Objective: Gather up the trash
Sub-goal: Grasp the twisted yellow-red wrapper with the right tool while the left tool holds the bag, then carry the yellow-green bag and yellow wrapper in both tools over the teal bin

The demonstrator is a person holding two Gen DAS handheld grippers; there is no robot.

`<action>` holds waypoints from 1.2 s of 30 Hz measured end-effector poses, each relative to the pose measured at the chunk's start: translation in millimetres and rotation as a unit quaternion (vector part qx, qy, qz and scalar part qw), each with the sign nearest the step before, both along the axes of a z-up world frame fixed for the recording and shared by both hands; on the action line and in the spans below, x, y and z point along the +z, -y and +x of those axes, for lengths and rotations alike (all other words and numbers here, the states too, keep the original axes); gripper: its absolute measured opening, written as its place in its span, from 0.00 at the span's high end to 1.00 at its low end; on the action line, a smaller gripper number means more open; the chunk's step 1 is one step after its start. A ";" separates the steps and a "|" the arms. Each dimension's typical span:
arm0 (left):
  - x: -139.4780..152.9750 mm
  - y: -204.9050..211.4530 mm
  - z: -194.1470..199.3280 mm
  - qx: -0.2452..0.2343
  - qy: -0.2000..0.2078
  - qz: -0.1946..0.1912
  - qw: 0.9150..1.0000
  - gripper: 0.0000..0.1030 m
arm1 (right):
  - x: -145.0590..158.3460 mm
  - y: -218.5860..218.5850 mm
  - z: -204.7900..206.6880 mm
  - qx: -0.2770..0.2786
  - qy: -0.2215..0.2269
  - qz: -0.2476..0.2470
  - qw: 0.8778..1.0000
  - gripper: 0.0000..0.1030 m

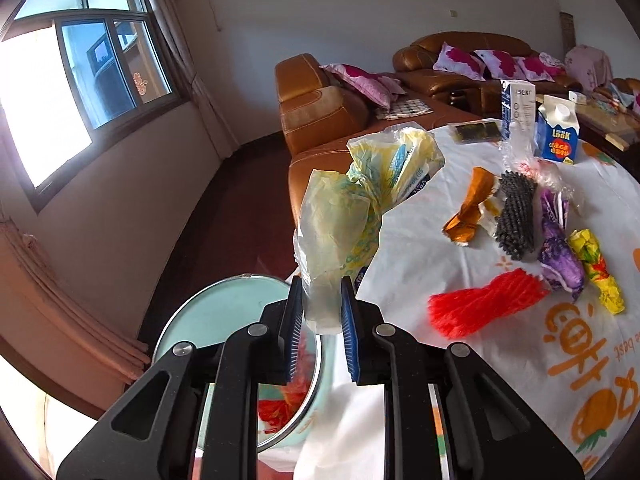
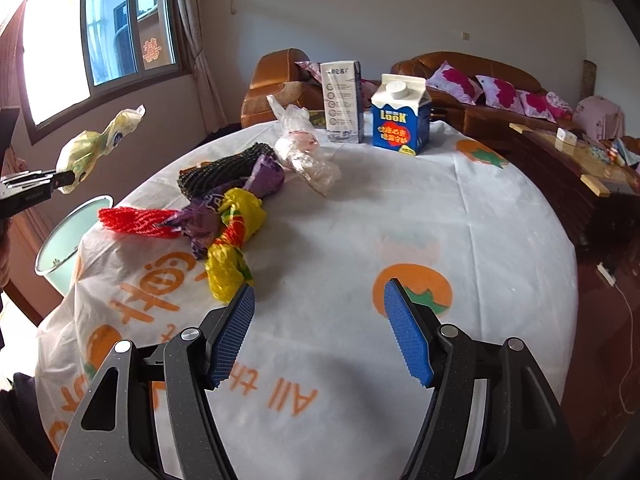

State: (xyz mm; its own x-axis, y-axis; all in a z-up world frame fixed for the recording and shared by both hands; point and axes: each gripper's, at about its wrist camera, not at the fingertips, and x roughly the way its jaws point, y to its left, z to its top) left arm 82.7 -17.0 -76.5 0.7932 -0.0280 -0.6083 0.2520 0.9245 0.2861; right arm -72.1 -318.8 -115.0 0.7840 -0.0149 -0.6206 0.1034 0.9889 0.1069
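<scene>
My left gripper (image 1: 322,300) is shut on a crumpled yellow plastic bag (image 1: 360,200), which hangs in the air above the table's left edge; the same bag (image 2: 96,144) shows at the far left of the right wrist view, over a mint green bin (image 2: 68,236). The bin (image 1: 224,312) lies under my left fingers, with red scraps inside. My right gripper (image 2: 320,300) stands open above the white tablecloth (image 2: 400,220), nothing between its pads. More trash lies on the table: red netting (image 2: 136,220), a purple wrapper (image 2: 212,216), a yellow wrapper (image 2: 232,256), black netting (image 2: 220,172) and a clear bag (image 2: 308,156).
A blue milk carton (image 2: 400,120) and a tall white carton (image 2: 342,100) stand at the table's far side. An orange wrapper (image 1: 468,212) lies by the black netting. Brown leather sofas (image 2: 460,76) with pink cushions line the back wall, and a wooden coffee table (image 2: 580,160) sits at right.
</scene>
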 end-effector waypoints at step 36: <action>-21.4 -102.3 -8.7 0.052 -0.037 -0.010 0.998 0.82 | 63.1 -74.0 85.6 0.129 0.032 -0.007 0.991 0.76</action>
